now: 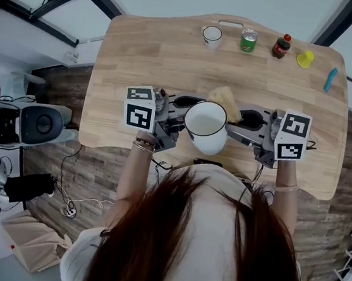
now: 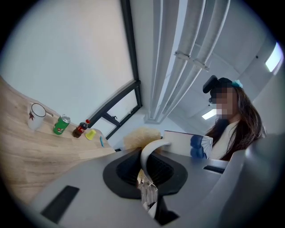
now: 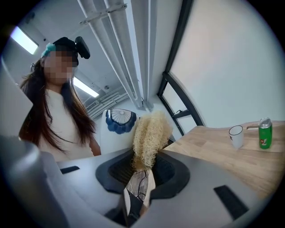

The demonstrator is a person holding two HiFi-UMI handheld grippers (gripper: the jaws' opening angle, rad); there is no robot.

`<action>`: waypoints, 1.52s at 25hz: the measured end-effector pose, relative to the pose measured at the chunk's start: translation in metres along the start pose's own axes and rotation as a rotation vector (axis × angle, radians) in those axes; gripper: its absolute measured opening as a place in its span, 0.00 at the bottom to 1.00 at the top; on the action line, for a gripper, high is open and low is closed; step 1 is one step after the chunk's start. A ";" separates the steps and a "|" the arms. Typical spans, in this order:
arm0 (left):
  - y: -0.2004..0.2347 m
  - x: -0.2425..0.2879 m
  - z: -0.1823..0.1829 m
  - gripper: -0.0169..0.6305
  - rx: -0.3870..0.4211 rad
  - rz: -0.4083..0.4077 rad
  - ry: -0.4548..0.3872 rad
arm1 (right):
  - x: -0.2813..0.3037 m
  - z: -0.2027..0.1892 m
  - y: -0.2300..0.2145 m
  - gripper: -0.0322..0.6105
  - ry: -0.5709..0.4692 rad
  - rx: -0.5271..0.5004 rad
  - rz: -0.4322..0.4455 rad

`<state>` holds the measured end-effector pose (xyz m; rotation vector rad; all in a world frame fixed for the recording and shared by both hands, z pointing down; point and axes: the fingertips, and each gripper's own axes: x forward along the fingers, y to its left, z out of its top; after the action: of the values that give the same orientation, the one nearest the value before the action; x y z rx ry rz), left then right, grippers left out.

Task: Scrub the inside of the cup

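Observation:
A white cup (image 1: pixel 206 126) with a dark rim and a blue fan print hangs tilted above the table's front edge. My left gripper (image 1: pixel 180 119) is shut on its handle (image 2: pixel 151 153), and the cup's wall (image 2: pixel 187 143) shows just beyond the jaws. My right gripper (image 1: pixel 242 120) is shut on a pale yellow loofah scrubber (image 1: pixel 226 103). The scrubber sits at the cup's far rim, outside the opening. In the right gripper view the loofah (image 3: pixel 150 133) stands up from the jaws with the cup (image 3: pixel 118 127) behind it.
Along the far edge of the wooden table (image 1: pixel 148 57) stand a small white mug (image 1: pixel 212 36), a green can (image 1: pixel 249 40), a dark soda bottle (image 1: pixel 281 46), a yellow cap (image 1: pixel 306 58) and a blue tool (image 1: pixel 330 79). Equipment and cables lie on the floor at left.

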<state>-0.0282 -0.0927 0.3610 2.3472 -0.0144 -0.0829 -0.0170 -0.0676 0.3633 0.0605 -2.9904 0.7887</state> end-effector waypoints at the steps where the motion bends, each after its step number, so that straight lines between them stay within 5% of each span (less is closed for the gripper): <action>1: 0.000 0.000 0.000 0.07 -0.001 -0.004 0.000 | 0.000 0.000 0.000 0.21 -0.002 0.002 0.003; 19: -0.007 0.000 0.006 0.07 -0.028 -0.055 -0.045 | -0.006 0.011 0.011 0.21 -0.074 0.033 0.066; 38: 0.014 -0.007 0.013 0.07 -0.036 0.058 -0.077 | -0.012 0.020 -0.003 0.21 -0.120 -0.006 -0.020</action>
<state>-0.0355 -0.1116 0.3622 2.3042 -0.1175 -0.1443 -0.0053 -0.0796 0.3467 0.1430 -3.0993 0.8016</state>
